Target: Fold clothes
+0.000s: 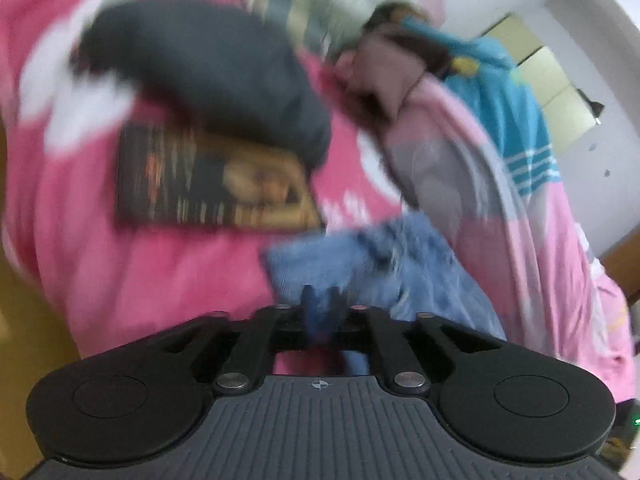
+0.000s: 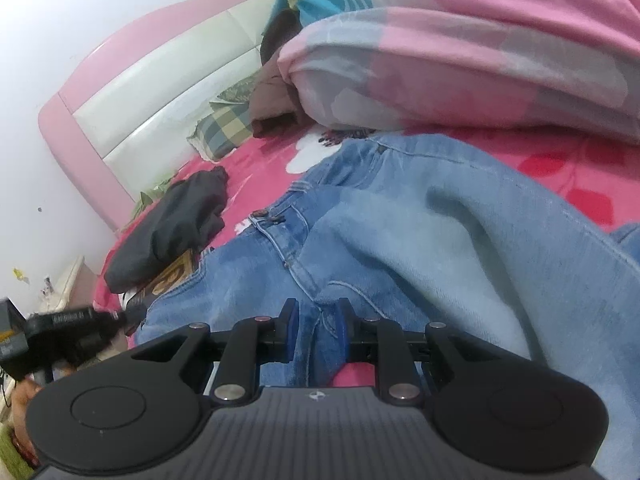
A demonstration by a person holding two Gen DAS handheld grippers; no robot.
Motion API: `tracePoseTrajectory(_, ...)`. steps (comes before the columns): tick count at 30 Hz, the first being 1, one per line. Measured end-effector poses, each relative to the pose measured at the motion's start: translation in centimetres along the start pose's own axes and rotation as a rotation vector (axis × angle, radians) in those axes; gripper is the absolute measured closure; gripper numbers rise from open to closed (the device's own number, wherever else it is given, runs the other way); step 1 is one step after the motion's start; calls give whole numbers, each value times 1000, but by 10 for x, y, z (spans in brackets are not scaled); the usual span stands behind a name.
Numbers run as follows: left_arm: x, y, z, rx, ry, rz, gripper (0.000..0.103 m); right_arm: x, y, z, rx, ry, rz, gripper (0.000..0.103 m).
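Note:
Light blue jeans [image 2: 400,240] lie spread across the pink bedsheet [image 2: 256,168], waistband and button toward the headboard. My right gripper [image 2: 316,320] is shut on a fold of the denim near the crotch seam, with fabric bunched between its blue pads. In the blurred left wrist view, my left gripper [image 1: 321,304] sits at the near edge of the jeans [image 1: 400,264]. Its fingers stand close together, and the blur hides whether denim is pinched between them. The left gripper [image 2: 128,314] also shows in the right wrist view, at the jeans' left edge.
A black garment [image 2: 176,220] lies over a dark book [image 1: 216,184] left of the jeans. A pink and grey quilt [image 2: 460,60] is heaped behind them, with a teal cloth [image 1: 508,92] and brown garment [image 2: 272,96]. A checked pillow [image 2: 224,128] rests by the white headboard [image 2: 160,68].

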State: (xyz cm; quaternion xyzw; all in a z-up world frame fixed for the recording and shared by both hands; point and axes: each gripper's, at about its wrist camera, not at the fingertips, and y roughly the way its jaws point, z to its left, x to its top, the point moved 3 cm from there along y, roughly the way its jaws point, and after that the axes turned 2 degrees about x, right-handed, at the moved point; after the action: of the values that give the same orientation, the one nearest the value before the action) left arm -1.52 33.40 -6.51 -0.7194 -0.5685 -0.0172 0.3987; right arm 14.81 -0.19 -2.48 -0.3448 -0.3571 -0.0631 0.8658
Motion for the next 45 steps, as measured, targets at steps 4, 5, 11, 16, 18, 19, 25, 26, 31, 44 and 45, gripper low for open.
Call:
tracePoseTrajectory(4, -3, 13, 7, 5, -107, -1, 73, -4, 3, -1, 3, 18, 13, 81)
tracePoseTrajectory(5, -2, 17, 8, 7, -127, -9, 71, -5, 3, 0, 5, 18, 14, 81)
tracePoseTrajectory(11, -10, 22, -3, 69, -49, -108, 71, -11, 2, 8, 16, 18, 20, 81)
tracePoseTrajectory(16, -14, 16, -5, 103, -33, -141, 72, -15, 2, 10, 18, 33, 25, 81)
tracePoseTrajectory(18, -15, 11, -4, 104, -28, -146, 72, -15, -1, 11, 23, 29, 21, 81)
tracePoseTrajectory(19, -15, 9, -4, 105, -25, -150, 72, -15, -2, 12, 27, 21, 19, 81)
tracePoseTrajectory(25, -17, 3, -12, 146, 43, -213, 72, -23, -7, 36, 30, -106, 21, 81)
tracePoseTrajectory(26, -18, -1, -16, 161, 67, -242, 72, -26, -8, 45, 38, -155, 17, 81)
tracePoseTrajectory(31, -17, -11, -44, 170, 205, -322, 72, -51, 10, 80, 78, -327, 79, 81)
tracePoseTrajectory(44, -41, 76, -108, 142, 525, -30, 73, 7, -28, 47, 25, -266, -2, 79)
tracePoseTrajectory(45, -43, 76, -106, 145, 539, -39, 74, 24, -32, 33, -16, -234, -26, 79)
